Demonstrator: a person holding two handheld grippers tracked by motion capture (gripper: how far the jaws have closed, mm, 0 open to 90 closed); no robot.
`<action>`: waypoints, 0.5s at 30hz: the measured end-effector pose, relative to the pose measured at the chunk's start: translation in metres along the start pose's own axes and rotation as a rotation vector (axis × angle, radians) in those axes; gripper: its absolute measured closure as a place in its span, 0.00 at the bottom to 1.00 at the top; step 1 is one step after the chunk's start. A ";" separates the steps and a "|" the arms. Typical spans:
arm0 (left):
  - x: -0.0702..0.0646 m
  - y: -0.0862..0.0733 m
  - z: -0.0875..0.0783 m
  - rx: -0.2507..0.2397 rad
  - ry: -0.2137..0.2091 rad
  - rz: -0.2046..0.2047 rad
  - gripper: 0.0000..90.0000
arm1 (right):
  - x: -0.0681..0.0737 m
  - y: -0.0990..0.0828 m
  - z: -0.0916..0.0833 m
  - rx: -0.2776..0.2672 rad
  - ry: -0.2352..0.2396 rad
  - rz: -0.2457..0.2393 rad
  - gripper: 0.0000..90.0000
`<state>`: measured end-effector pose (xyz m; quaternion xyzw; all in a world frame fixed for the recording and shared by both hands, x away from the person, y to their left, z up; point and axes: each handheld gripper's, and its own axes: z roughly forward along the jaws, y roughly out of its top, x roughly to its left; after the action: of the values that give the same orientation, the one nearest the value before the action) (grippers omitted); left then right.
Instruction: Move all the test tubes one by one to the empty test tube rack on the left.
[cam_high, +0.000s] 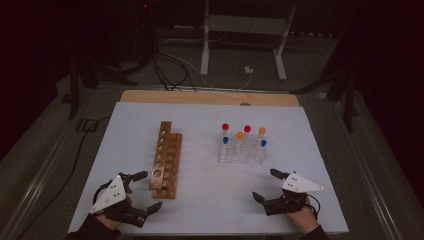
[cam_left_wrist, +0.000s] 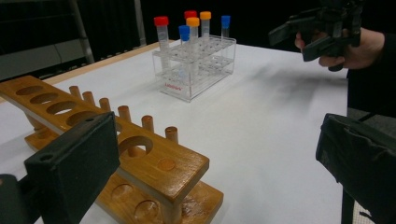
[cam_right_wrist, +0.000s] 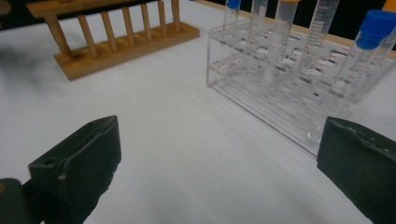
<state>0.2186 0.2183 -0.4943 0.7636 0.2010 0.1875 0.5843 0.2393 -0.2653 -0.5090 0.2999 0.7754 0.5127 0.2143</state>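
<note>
A wooden tube rack (cam_high: 166, 159) with a row of empty holes stands left of centre on the white table (cam_high: 210, 205). Right of it a clear plastic rack (cam_high: 242, 152) holds several upright tubes with red, orange and blue caps (cam_high: 247, 129). My left gripper (cam_high: 148, 191) rests near the front edge, open, just beside the wooden rack's near end (cam_left_wrist: 154, 163), with nothing between its jaws (cam_left_wrist: 212, 140). My right gripper (cam_high: 266, 185) is open in front of the clear rack (cam_right_wrist: 280, 93), a short way off, and holds nothing (cam_right_wrist: 219, 149).
A wooden board edge (cam_high: 210, 96) runs along the table's back. Beyond it, black cables (cam_high: 170, 70) and white metal frame legs (cam_high: 205, 45) stand on the dark floor. A gap of bare table lies between the two racks.
</note>
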 end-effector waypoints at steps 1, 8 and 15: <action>0.000 0.000 0.000 0.002 -0.002 0.000 0.00 | -0.001 0.000 0.000 0.010 0.005 0.008 0.00; -0.001 0.000 0.000 0.004 -0.004 0.000 0.00 | 0.000 0.003 -0.002 0.008 -0.011 0.019 0.00; 0.000 0.000 0.000 0.005 -0.006 -0.001 0.00 | 0.004 0.004 0.001 0.041 -0.035 0.009 0.00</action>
<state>0.2185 0.2180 -0.4942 0.7656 0.2001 0.1842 0.5831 0.2377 -0.2608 -0.5054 0.3165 0.7807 0.4924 0.2191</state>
